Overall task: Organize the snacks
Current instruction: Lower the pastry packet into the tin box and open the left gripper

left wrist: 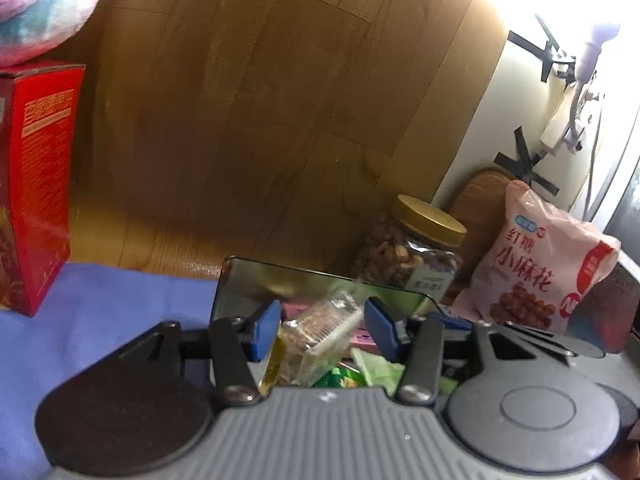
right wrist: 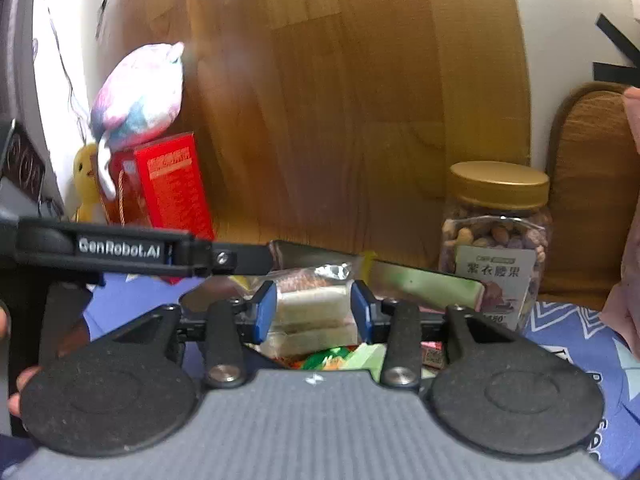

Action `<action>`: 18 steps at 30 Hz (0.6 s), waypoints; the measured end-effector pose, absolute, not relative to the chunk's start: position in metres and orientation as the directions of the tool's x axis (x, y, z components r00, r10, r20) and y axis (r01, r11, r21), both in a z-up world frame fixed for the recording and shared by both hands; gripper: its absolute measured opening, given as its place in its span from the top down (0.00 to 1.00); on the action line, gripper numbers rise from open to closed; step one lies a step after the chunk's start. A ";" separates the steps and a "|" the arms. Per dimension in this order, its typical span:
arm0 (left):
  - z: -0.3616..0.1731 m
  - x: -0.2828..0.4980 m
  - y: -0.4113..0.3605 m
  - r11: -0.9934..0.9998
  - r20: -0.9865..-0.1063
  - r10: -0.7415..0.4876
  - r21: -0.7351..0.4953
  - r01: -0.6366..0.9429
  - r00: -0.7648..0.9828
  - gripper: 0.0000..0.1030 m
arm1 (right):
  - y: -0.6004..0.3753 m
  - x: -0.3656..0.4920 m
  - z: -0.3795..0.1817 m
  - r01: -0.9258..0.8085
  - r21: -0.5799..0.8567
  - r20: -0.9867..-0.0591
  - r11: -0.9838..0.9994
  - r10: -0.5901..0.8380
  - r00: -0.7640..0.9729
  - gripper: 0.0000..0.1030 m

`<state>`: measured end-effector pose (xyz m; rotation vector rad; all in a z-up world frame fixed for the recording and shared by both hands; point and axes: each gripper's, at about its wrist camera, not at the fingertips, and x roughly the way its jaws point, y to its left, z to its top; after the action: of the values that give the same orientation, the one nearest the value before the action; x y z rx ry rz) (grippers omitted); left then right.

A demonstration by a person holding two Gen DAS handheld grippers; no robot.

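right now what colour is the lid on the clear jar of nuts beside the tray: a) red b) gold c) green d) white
b, the jar of nuts standing just behind the tray wears a gold screw lid, and the left wrist view shows the same gold top.
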<state>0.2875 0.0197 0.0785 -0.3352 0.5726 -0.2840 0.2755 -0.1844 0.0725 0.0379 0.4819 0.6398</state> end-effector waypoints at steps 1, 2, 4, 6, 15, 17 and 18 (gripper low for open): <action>0.079 0.282 0.022 0.901 -0.470 -0.363 -0.397 0.175 0.805 0.54 | -0.190 0.272 0.074 -0.565 0.194 -0.405 0.802 0.590 0.698 0.58; 0.080 0.277 0.025 0.897 -0.462 -0.370 -0.404 0.180 0.806 0.54 | -0.195 0.267 0.075 -0.565 0.205 -0.392 0.799 0.596 0.701 0.58; 0.082 0.260 0.029 0.890 -0.445 -0.382 -0.414 0.193 0.810 0.53 | -0.205 0.255 0.077 -0.557 0.218 -0.375 0.801 0.596 0.710 0.58; 0.085 0.244 0.031 0.884 -0.435 -0.393 -0.421 0.203 0.810 0.53 | -0.218 0.240 0.076 -0.545 0.252 -0.366 0.800 0.600 0.711 0.58; 0.064 0.172 0.046 0.873 -0.471 -0.400 -0.458 0.170 0.786 0.49 | -0.230 0.177 0.052 -0.558 0.378 -0.391 0.739 0.674 0.627 0.58; 0.051 0.159 0.055 0.866 -0.496 -0.390 -0.484 0.126 0.776 0.49 | -0.218 0.171 0.048 -0.578 0.375 -0.410 0.725 0.689 0.597 0.58; 0.045 0.153 0.060 0.860 -0.508 -0.385 -0.500 0.100 0.770 0.49 | -0.212 0.169 0.046 -0.583 0.376 -0.420 0.720 0.693 0.585 0.58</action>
<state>0.1527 0.0602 0.0449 -0.4707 0.6423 -0.2739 0.1694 -0.2120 0.0457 0.2061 0.5778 0.7506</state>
